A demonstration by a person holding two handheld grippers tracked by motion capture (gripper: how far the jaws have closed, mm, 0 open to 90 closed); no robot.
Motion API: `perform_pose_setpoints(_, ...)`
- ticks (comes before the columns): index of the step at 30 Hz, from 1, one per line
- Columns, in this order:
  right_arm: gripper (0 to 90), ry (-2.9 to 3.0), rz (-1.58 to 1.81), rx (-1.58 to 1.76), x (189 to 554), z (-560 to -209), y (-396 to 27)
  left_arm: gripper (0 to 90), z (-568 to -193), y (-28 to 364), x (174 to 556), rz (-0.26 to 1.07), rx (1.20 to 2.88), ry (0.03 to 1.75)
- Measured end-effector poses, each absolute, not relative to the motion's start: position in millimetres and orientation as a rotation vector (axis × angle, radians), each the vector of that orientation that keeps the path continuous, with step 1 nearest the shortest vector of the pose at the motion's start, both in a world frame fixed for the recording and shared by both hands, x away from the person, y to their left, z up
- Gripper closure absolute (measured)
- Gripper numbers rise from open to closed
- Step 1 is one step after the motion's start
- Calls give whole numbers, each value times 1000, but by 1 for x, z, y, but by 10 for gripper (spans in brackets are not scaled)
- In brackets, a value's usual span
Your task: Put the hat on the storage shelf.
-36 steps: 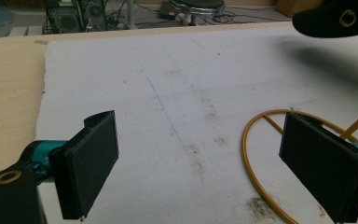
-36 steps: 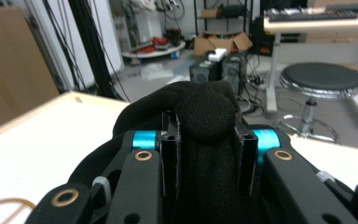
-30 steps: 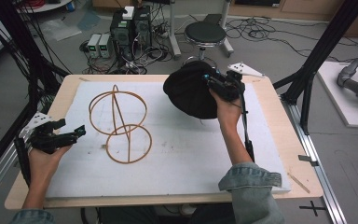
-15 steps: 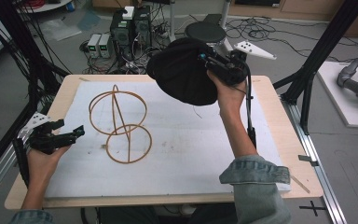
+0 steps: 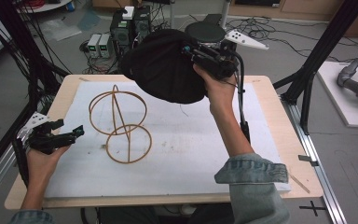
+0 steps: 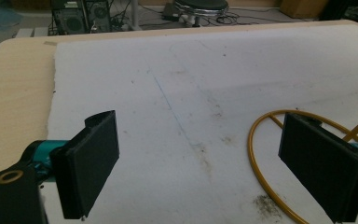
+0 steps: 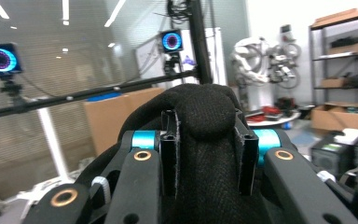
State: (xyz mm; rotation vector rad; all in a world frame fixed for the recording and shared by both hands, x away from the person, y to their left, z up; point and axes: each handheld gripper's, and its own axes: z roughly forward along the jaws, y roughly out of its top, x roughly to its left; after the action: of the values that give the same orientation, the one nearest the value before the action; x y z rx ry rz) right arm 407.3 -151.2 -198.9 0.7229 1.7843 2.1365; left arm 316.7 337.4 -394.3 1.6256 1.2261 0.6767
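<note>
The high view looks forward and down from above the person's side of the table [image 5: 279, 121]. The left gripper view sits low, just behind its jaws, facing across the white mat [image 6: 205, 74]. The right gripper view, raised and level, looks past its jaws at the room. The high and left views share the mat and the wire stand [image 5: 119, 123].

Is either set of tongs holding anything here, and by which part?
The right tongs are shut on the black knit hat, pinching a bunched fold of fabric at its edge, lifted above the table. The left tongs are open, holding nothing.
</note>
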Motion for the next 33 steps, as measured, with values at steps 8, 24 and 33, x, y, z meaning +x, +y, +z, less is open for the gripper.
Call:
perform_pose_setpoints(8,711,1858,2153,618,402,-195,-129,125,-394,339,316,681,1628,1230)
perform_pose_setpoints(24,705,2047,2145,502,390,-204,-70,125,-393,342,313,690,1618,1234)
perform_pose_setpoints(33,702,2113,2123,489,390,-213,-54,125,-392,344,313,692,1611,1235)
